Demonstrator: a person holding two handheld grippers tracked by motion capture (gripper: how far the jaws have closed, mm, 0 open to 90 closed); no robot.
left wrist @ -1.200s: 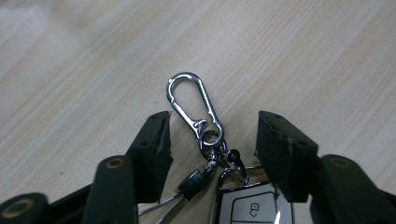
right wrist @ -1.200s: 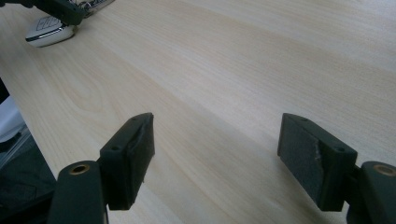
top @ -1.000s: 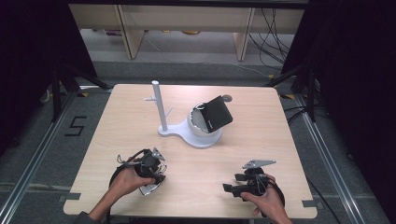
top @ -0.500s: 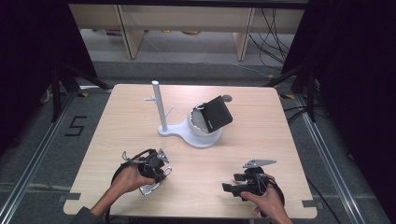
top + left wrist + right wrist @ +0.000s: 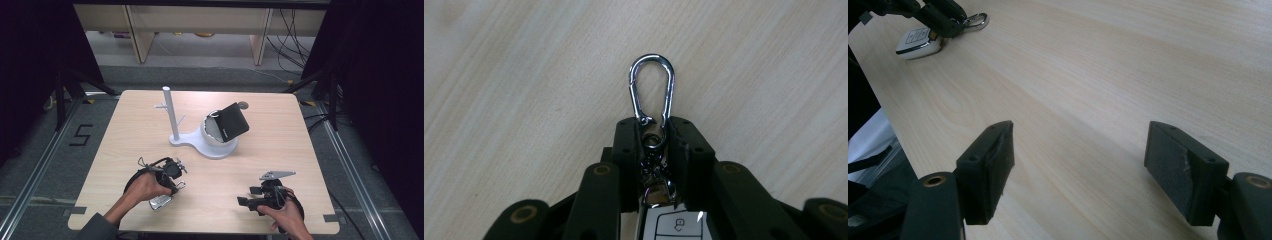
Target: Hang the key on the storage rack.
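Pale wood worktop (image 5: 280, 150) under dark curtains, shelving behind. High view: left tongs (image 5: 172, 175) low at the near-left, white car key fob (image 5: 160, 202) trailing under the hand; right tongs (image 5: 248, 196) idle at the near-right, well apart from it; white stand with a peg post (image 5: 172, 117) mid-worktop, a black pouch (image 5: 231, 121) propped in its dish. Left gripper view: jaws have just been closing and now pinch the swivel link (image 5: 653, 142) at the base of the chrome carabiner clip (image 5: 651, 85), whose loop sticks out past the tips; fob top (image 5: 674, 225) shows a small lock icon, no readable brand. Judgement: light, rigid, slick metal, and the fob will dangle and swing, so gripping at the swivel leaves the loop free for hooking. Right gripper view: right tongs stand wide apart over bare wood, nothing between; fob and clip (image 5: 975, 20) lie far off at top-left.
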